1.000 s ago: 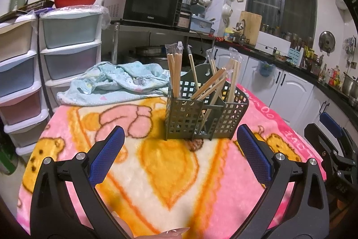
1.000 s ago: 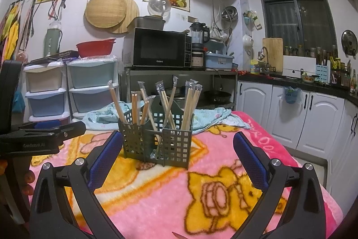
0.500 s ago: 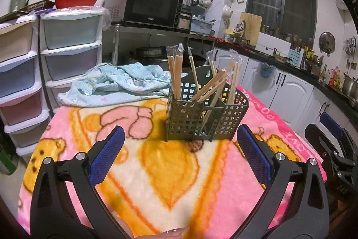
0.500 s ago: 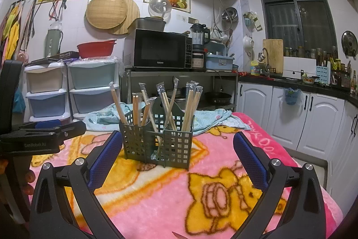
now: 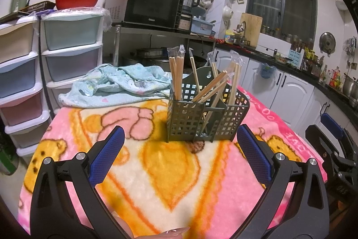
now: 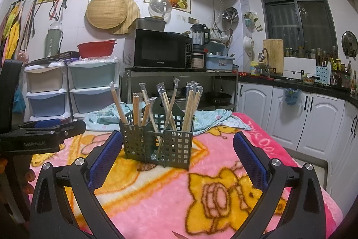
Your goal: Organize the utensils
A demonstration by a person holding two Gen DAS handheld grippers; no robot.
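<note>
The green utensil caddy (image 5: 207, 119) stands upright on the pink cartoon blanket (image 5: 170, 176), at about 12 o'clock from both grippers. It holds many wrapped chopsticks (image 5: 176, 75), some upright and some leaning across the compartments; which compartment each pair sits in, I cannot tell.

The left gripper (image 5: 179, 149) has its jaws wide apart and holds nothing. Its blue pads (image 5: 107, 157) are near the caddy but do not touch it. The right gripper (image 6: 175, 151) also has the jaws wide and empty, with the caddy just beyond its fingertips (image 6: 248, 160).

In the right wrist view, the left gripper appears at 9 o'clock. In the left wrist view, the right gripper appears at 4 o'clock.

A light blue cloth (image 5: 111, 86) lies crumpled on the blanket behind the caddy, at about 11 o'clock from the left gripper.
</note>
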